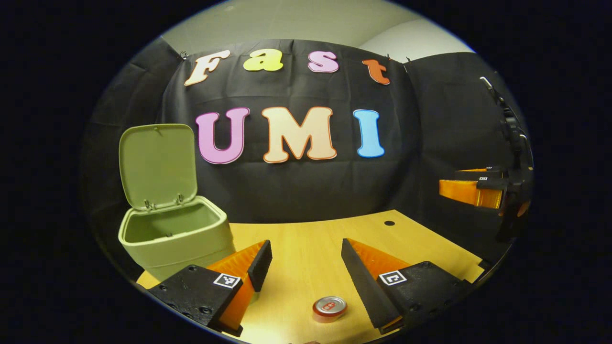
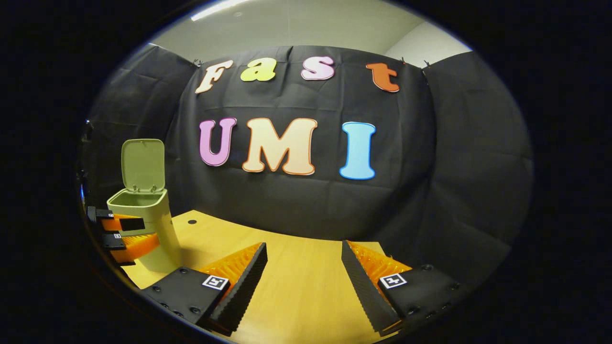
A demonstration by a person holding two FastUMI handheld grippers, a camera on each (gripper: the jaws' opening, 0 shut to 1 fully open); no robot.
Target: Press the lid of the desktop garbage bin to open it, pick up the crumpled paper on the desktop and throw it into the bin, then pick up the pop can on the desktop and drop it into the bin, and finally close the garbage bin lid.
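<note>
Below my left gripper (image 1: 306, 267), jaws wide and empty, the red-topped aluminium pop can (image 1: 330, 308) stands upright on the pale wooden desktop (image 1: 306, 239). Risk: fingers clip its rim and topple it. The pale green plastic bin (image 1: 174, 236) stands lid-up at left, near the desk edge. My right gripper (image 2: 303, 272), also wide and empty, has open desk ahead.
</note>
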